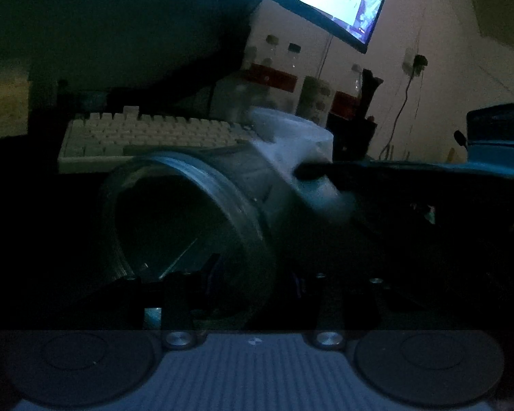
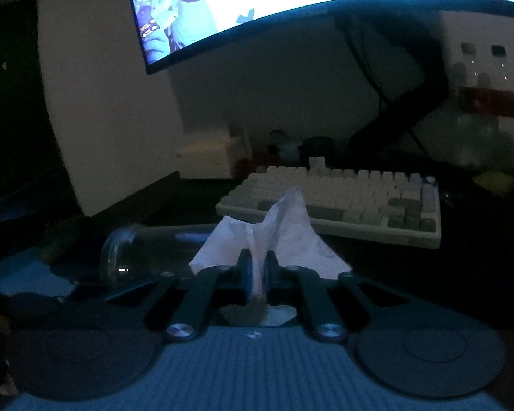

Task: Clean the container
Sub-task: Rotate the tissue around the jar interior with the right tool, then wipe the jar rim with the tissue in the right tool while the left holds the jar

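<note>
The room is dark. A clear glass jar (image 1: 188, 219) lies on its side between my left gripper's (image 1: 253, 274) fingers, its open threaded mouth toward the camera. The left gripper is shut on the jar. My right gripper (image 2: 257, 267) is shut on a crumpled white tissue (image 2: 284, 233). In the left wrist view the right gripper (image 1: 311, 171) comes in from the right and presses the tissue (image 1: 291, 144) against the jar's far end. In the right wrist view the jar (image 2: 147, 250) lies just left of the tissue.
A white keyboard (image 2: 342, 202) sits on the dark desk behind the jar; it also shows in the left wrist view (image 1: 147, 137). A lit monitor (image 2: 291, 0) hangs above on a dark arm. Bottles and jars (image 1: 284, 78) stand at the back by the wall.
</note>
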